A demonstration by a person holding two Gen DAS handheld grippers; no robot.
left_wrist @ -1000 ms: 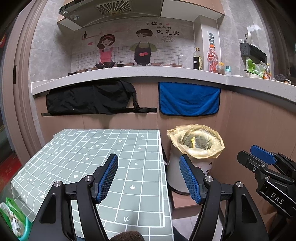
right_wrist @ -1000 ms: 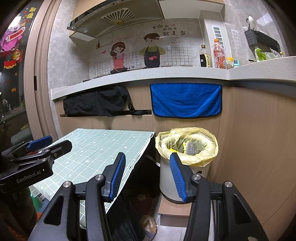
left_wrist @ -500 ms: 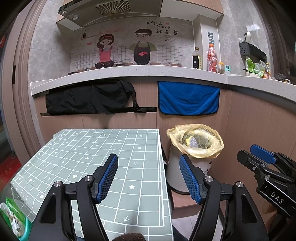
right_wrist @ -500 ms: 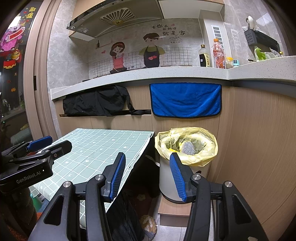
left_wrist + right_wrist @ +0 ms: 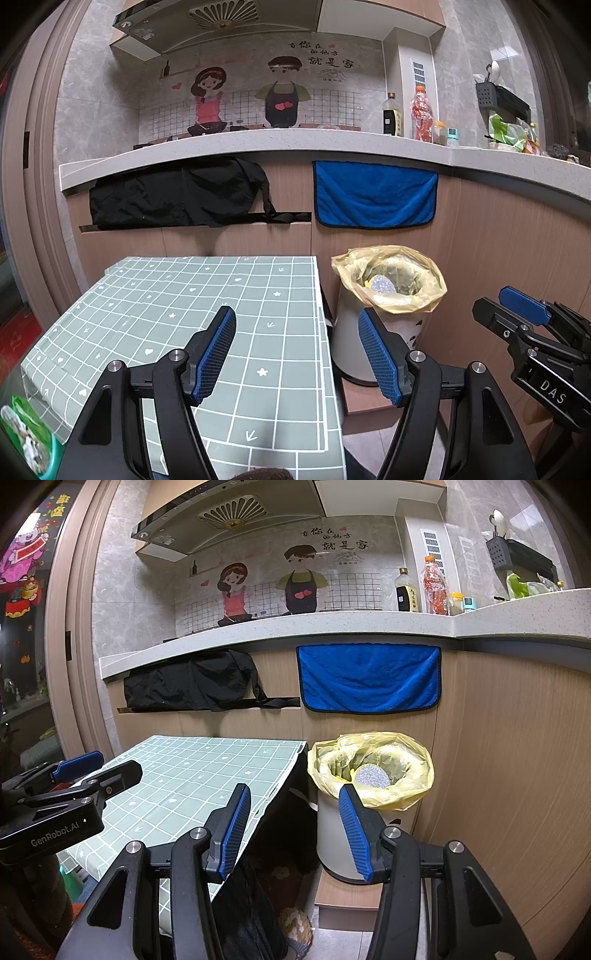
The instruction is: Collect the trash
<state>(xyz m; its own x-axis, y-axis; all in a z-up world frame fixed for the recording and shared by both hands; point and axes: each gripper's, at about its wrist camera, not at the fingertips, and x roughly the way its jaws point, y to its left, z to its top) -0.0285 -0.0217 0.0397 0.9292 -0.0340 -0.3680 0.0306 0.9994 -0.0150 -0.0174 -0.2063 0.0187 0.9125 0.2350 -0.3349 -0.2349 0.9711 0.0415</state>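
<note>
Yellow-bagged white trash bin holds a silvery crumpled wad; both your grippers hang spread and empty.
Your left gripper sits above the green grid-patterned surface, the bin ahead to its right; your right gripper faces the bin, the wad just beyond its right fingertip. Reach in carelessly and a fingertip could likely snag the loose bag rim, pulling it off or tipping the bin on its wooden block.

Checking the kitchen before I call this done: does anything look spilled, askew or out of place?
Nothing is spilled. The bin stands upright beside the table, its yellow liner folded over the rim, with a silvery ball inside. Both grippers, left and right, are open and hold nothing.
</note>
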